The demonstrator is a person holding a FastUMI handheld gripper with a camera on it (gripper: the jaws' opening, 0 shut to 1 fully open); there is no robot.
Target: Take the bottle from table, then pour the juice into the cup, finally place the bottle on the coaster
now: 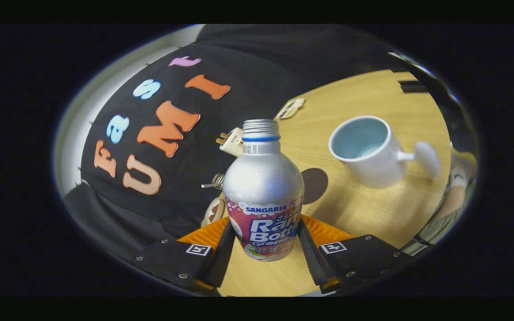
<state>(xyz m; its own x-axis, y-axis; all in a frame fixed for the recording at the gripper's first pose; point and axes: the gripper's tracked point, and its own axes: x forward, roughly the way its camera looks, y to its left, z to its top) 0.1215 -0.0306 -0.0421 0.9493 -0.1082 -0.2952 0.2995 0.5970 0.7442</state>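
Pinching the bottle [263, 196] from both sides, the gripper [263, 249] has its two fingers [222, 254] pressed against the lower, labelled part of the body, one on each flank. Bottle sits between the fingers, silver metal body, pink and blue printed label on the lower half, blue ring under a threaded neck, no cap on. It appears upright relative to the fingers; whole scene is tilted, so the gripper is rolled. Cannot tell if the base touches the surface [373, 209] or is lifted just off it. Surface is light wood grain, showing below and between the fingers.

Just behind the bottle, to its right, a dark round coaster [316, 184] lies flat on the wood, partly hidden by the bottle's shoulder. Further right and beyond, well apart from the bottle, a white cup [368, 151] with pale blue inside stands on the surface, handle pointing away from the bottle; inside looks empty, hard to be sure.

Left of the bottle, small items near the surface's edge: something round with brown and white [213, 211], a metallic piece [214, 182], a cream plug-like object [232, 141]. Further back a flat cream tag-like item [291, 108]. A person's arm [455, 196] shows past the cup at the surface's far side. Black cloth wall behind.
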